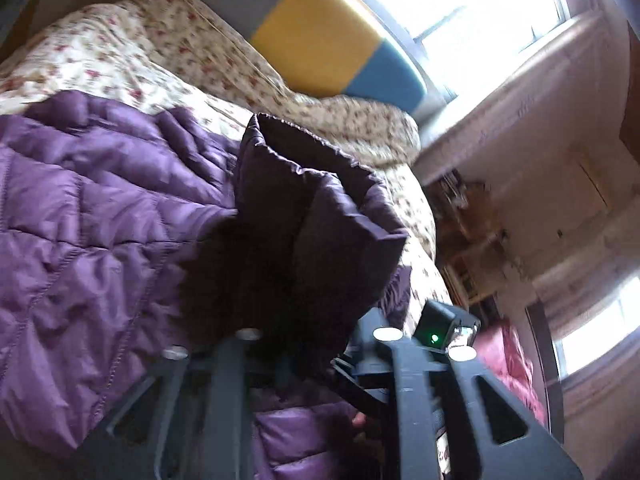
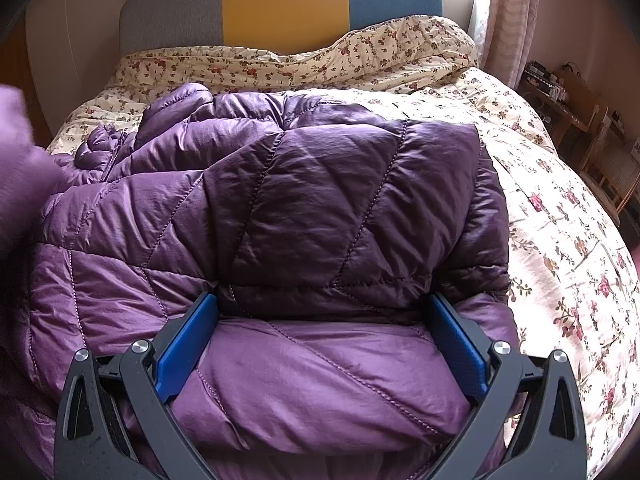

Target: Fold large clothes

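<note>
We see the right gripper [image 2: 320, 344] with blue fingers [image 2: 186, 344] spread wide, straddling the purple quilted jacket [image 2: 304, 200] on the floral bed [image 2: 560, 240]. The left gripper [image 1: 316, 344], fingertips hidden by fabric, leaves its grasp unclear; only its view shows the raised sleeve [image 1: 320, 208].

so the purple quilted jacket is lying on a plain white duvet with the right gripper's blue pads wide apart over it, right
Not quite: the duvet is cream with a red floral print, not plain white, as the right wrist view shows. The rest holds: the purple quilted jacket lies on it, and the right gripper has its blue pads wide apart over the jacket.
</note>
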A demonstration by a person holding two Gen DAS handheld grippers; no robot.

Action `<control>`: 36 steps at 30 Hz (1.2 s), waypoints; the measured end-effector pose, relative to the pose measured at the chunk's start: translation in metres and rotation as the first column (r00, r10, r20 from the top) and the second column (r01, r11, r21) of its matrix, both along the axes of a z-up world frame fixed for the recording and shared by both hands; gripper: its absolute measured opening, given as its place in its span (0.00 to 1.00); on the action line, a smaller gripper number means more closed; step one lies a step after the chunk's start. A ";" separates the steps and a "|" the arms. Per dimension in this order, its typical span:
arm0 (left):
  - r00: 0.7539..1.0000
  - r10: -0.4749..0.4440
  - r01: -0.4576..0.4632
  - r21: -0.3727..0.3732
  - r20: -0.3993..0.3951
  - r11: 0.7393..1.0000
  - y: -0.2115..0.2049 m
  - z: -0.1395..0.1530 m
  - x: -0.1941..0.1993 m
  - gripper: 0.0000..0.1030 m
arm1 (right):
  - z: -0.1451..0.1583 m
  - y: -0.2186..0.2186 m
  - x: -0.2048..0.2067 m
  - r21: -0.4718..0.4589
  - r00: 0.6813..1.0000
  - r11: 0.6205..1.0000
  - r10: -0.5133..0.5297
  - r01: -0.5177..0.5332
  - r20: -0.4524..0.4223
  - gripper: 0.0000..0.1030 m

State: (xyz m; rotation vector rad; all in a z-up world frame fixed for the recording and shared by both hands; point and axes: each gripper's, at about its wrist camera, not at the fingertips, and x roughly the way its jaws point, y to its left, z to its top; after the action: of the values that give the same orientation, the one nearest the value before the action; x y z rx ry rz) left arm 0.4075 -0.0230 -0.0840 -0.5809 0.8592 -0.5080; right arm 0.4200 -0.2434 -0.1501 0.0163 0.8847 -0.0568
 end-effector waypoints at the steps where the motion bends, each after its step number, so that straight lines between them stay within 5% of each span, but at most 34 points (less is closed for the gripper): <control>1: 1.000 -0.010 0.010 0.001 0.003 1.000 -0.006 0.000 -0.003 0.53 | -0.001 0.000 -0.001 0.000 1.000 1.000 0.000 0.000 0.000 0.98; 6: 0.998 -0.069 0.070 -0.018 0.010 0.997 -0.018 0.000 -0.002 0.61 | 0.000 0.000 0.000 -0.001 1.000 1.000 0.000 0.000 0.000 0.98; 14: 0.998 -0.035 0.037 -0.034 0.055 0.999 0.016 0.016 -0.020 0.72 | 0.000 0.001 0.000 -0.014 1.000 1.000 0.001 -0.001 -0.004 0.98; 25: 0.984 0.179 -0.180 0.136 0.021 0.974 0.091 -0.006 -0.069 0.72 | 0.002 0.008 0.002 -0.047 1.000 0.999 -0.005 0.005 -0.009 0.98; 28: 0.977 0.212 -0.215 0.153 0.037 0.965 0.106 -0.005 -0.076 0.72 | 0.008 0.008 -0.002 -0.052 1.000 0.999 -0.001 0.001 0.003 0.86; 33: 0.971 0.233 -0.238 0.167 0.051 0.957 0.119 -0.001 -0.078 0.72 | 0.031 -0.009 -0.012 0.000 0.998 0.998 -0.057 0.057 0.031 0.51; 36: 0.967 0.247 -0.253 0.169 0.057 0.953 0.122 0.000 -0.078 0.72 | 0.059 -0.027 -0.019 0.118 0.991 0.988 -0.107 0.097 0.082 0.52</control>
State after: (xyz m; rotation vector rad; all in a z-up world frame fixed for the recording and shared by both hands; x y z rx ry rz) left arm 0.3295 0.0988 -0.0845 -0.5087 0.7746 -0.2087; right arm 0.4007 -0.2703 -0.0911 0.1702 0.7975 -0.1008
